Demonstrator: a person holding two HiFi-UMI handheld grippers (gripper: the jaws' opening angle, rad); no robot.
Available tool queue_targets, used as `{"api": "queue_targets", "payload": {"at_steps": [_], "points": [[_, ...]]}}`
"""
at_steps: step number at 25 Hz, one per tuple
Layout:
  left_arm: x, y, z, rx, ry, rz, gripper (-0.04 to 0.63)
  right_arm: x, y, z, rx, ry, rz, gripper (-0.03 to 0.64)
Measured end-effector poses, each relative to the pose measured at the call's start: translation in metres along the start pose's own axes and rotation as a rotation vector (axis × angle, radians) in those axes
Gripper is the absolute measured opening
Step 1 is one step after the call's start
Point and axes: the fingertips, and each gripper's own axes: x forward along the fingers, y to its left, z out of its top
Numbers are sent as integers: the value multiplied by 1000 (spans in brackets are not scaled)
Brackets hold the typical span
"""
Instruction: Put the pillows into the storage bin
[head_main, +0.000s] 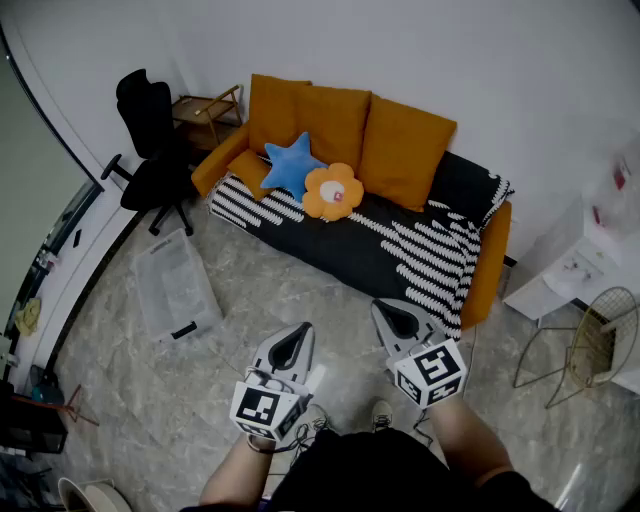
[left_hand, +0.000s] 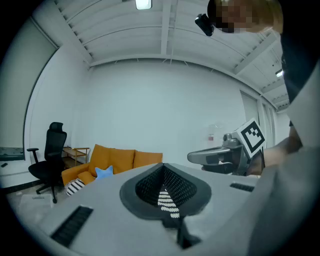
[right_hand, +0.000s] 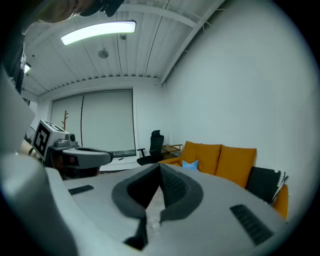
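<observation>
My left claw (head_main: 297, 336) and right claw (head_main: 386, 312) were closed, empty, in front of the sofa (head_main: 400, 252). The star pillow (head_main: 291, 163) and flower pillow (head_main: 333, 191) lay on it; the bin (head_main: 176, 288) stood beside it.

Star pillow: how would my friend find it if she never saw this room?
Find the orange sofa against the white wall. Near its left end in the head view, before the big orange cushions, sits the star pillow beside a round orange flower pillow. It is the only blue, pointy one.
</observation>
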Motion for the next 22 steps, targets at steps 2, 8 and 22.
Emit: {"api": "queue_targets", "payload": {"at_steps": [2,8,22], "points": [[-3,1,-2,-13,9,4,5,1,3,0,-1,-2,4,0],[-10,7,-5,-10,17,16,5,6,10,-1,7,-5,13,0],[-36,51,-16,-28,13,56,6,37,45,-1,5,-29,43,3]]}}
